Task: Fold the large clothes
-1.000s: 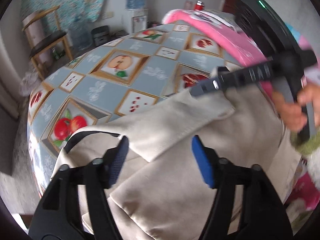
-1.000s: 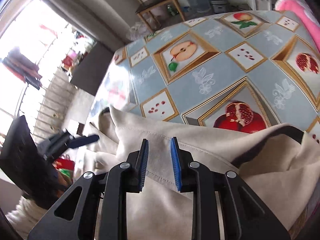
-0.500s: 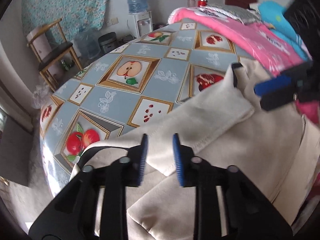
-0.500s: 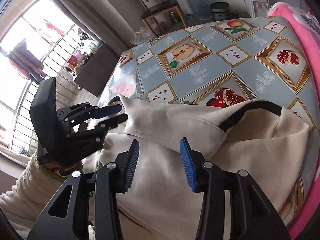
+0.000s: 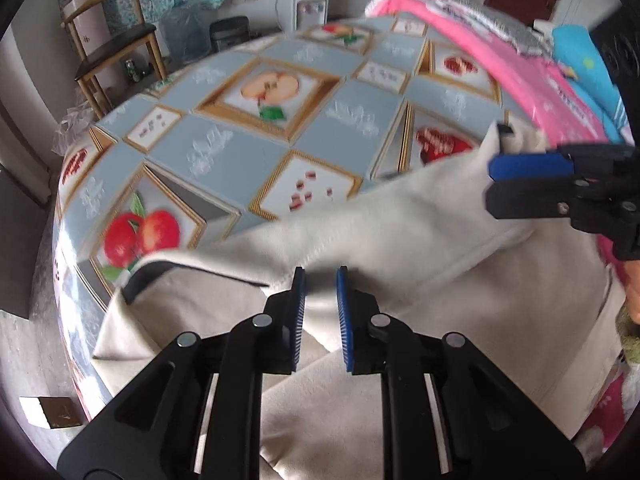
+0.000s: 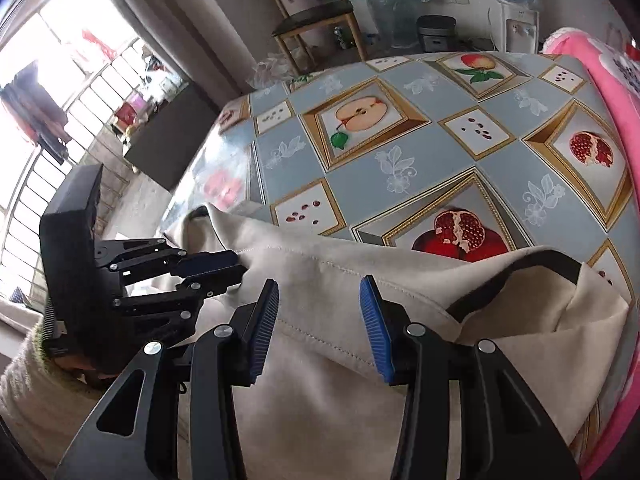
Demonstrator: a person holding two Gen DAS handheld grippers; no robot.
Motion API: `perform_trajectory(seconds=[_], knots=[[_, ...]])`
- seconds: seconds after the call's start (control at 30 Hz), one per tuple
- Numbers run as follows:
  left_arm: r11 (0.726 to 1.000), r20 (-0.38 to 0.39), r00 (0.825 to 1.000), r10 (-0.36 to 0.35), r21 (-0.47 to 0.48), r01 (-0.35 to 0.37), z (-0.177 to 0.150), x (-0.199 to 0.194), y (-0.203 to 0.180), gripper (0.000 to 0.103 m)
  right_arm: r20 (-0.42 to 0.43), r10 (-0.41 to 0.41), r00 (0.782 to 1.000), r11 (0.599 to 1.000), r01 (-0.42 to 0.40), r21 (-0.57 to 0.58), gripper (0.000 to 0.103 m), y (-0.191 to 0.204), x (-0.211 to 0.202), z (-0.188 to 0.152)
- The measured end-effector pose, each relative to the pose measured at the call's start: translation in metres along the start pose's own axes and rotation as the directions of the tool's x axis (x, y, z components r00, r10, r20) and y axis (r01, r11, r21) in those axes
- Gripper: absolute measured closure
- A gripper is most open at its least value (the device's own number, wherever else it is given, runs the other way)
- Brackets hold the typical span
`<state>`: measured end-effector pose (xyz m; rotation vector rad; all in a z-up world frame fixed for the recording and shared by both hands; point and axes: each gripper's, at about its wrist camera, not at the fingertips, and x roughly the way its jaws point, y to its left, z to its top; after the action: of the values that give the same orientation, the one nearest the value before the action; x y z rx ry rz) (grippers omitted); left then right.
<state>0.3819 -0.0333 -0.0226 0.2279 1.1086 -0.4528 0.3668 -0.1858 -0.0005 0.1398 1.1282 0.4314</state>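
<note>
A large beige garment (image 5: 400,232) with a black-lined collar lies bunched on the near part of the table, one layer folded across it. In the left wrist view, my left gripper (image 5: 320,276) has its blue pads pinched on a raised fold of the cloth. The right wrist view shows it (image 6: 240,266) nipping the garment (image 6: 340,400) at its left edge. My right gripper (image 6: 318,286) stands open over the stitched hem, pads well apart and gripping nothing. It also shows at the right of the left wrist view (image 5: 490,184), beside the garment's far corner.
The table (image 5: 248,148) wears a grey-blue cloth with fruit pictures (image 6: 400,160). A pink blanket (image 5: 500,52) is piled along its right side (image 6: 608,92). A wooden chair (image 5: 116,52) and a water dispenser (image 5: 304,4) stand beyond the table. A person's sleeve (image 6: 24,380) is at lower left.
My left jaws went from wide apart to pinched on the cloth fold, and the gripper sank toward it. My right jaws opened, let go of the garment and drew back.
</note>
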Motion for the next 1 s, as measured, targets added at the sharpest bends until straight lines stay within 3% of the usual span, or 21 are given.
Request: perform_trajectory(seconds=[0.1,0.17,0.2,0.27,0.37,0.5,0.57,0.7,0.83,0.9,0.97,1.0], knots=[[1.000,0.002,1.000,-0.013,0.003,0.013,-0.009,0.001,0.000,0.088,-0.124,-0.061,0.990,0.997,0.056,-0.045,0.060,-0.001,0.042,-0.018],[0.999,0.006,0.999,-0.041,-0.019,0.041,-0.011,-0.002,0.004,0.088,-0.098,-0.080,0.992,0.993,0.070,-0.095,0.061,0.003,0.038,-0.023],[0.998,0.019,0.998,-0.056,-0.027,0.057,-0.011,-0.006,0.007,0.088,-0.109,-0.071,0.992,0.996,0.064,-0.066,0.061,0.000,0.034,-0.023],[0.996,0.065,0.995,-0.077,-0.028,0.079,-0.009,-0.017,0.008,0.088,-0.102,-0.008,0.995,1.000,0.009,0.001,0.061,-0.009,0.022,-0.021],[0.993,0.124,0.986,-0.114,-0.008,0.116,-0.002,-0.029,0.005,0.088,-0.024,0.071,0.997,0.990,-0.067,0.122,0.061,-0.034,-0.011,-0.022],[0.993,0.113,0.987,-0.117,0.020,0.116,0.008,-0.019,-0.006,0.088,0.012,0.153,0.988,0.943,-0.150,0.298,0.061,-0.069,-0.032,-0.031],[0.994,0.088,0.990,-0.106,0.029,0.104,0.008,-0.008,-0.011,0.088,-0.013,0.204,0.979,0.914,-0.186,0.360,0.061,-0.080,-0.027,-0.039],[0.995,0.033,0.994,-0.101,0.005,0.101,0.002,0.012,-0.010,0.088,-0.094,0.231,0.968,0.892,-0.173,0.418,0.061,-0.086,-0.002,-0.056],[0.995,0.036,0.994,-0.102,-0.009,0.103,-0.003,0.017,-0.009,0.088,-0.084,0.280,0.956,0.872,-0.217,0.439,0.061,-0.085,0.020,-0.055],[0.995,0.036,0.995,-0.097,-0.007,0.097,-0.001,0.018,-0.009,0.088,-0.075,0.255,0.964,0.882,-0.200,0.427,0.069,-0.084,0.025,-0.047],[0.997,0.043,0.996,-0.080,0.002,0.080,0.001,0.019,-0.011,0.087,-0.072,0.218,0.973,0.903,-0.173,0.394,0.085,-0.081,0.027,-0.040],[0.997,0.047,0.996,-0.072,0.006,0.072,0.002,0.020,-0.011,0.086,-0.069,0.196,0.978,0.915,-0.157,0.373,0.087,-0.077,0.027,-0.036]])
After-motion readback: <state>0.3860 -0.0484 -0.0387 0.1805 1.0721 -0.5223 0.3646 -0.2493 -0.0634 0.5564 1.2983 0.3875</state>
